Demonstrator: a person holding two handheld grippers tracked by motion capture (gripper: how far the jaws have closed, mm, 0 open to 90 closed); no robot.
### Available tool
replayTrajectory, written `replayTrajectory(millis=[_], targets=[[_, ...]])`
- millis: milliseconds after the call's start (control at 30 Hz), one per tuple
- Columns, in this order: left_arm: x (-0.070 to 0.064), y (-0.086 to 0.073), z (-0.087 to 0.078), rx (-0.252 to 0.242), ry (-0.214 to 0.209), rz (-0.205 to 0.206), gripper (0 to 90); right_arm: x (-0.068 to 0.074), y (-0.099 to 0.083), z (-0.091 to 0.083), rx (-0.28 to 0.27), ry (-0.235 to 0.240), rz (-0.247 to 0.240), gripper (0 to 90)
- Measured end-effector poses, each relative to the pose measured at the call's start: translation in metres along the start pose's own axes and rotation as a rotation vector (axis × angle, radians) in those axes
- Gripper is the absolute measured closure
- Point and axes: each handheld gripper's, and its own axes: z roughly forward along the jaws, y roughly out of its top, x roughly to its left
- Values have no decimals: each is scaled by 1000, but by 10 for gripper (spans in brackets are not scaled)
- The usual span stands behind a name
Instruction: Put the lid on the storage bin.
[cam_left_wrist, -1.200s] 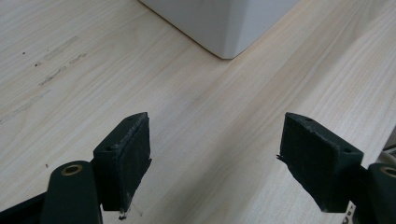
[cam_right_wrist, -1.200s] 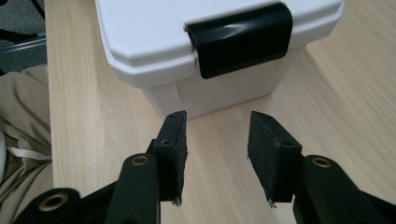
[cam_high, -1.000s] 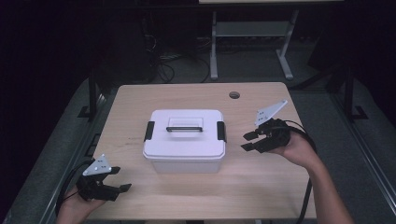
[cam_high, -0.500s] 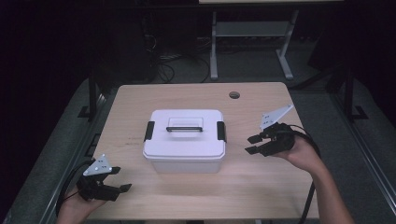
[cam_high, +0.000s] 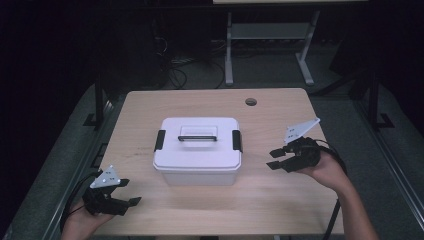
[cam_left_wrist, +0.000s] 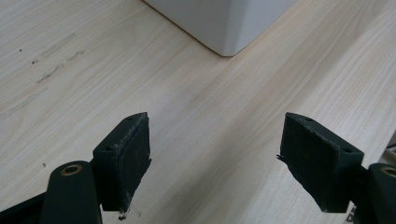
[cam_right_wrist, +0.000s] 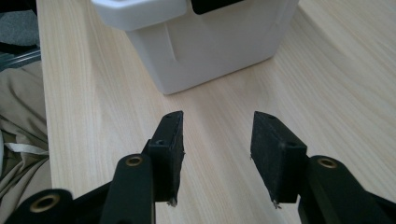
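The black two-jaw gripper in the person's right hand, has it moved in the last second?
Yes. The right gripper has dropped toward the near table edge, drawing away from the round hole in the wooden tabletop.

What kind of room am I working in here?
Probably a lab or workshop bench, not a home. A plain wooden table with a cable hole holds one white lidded box; behind it, loose cables lie on a dark floor beside a metal frame.

I work in a lab-like room — dark floor, cables (cam_high: 172, 70) tangled top centre, bare wooden table (cam_high: 280, 200), metal desk frame (cam_high: 270, 35) behind.
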Motion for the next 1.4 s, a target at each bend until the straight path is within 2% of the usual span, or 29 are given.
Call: replayTrajectory(millis=[567, 1400], targets=[[0, 0, 0, 1, 0, -1, 242, 1, -15, 6, 8, -4, 36, 444], [-1, 1, 2, 6, -1, 1, 242, 6, -39, 13, 6, -6, 69, 379]])
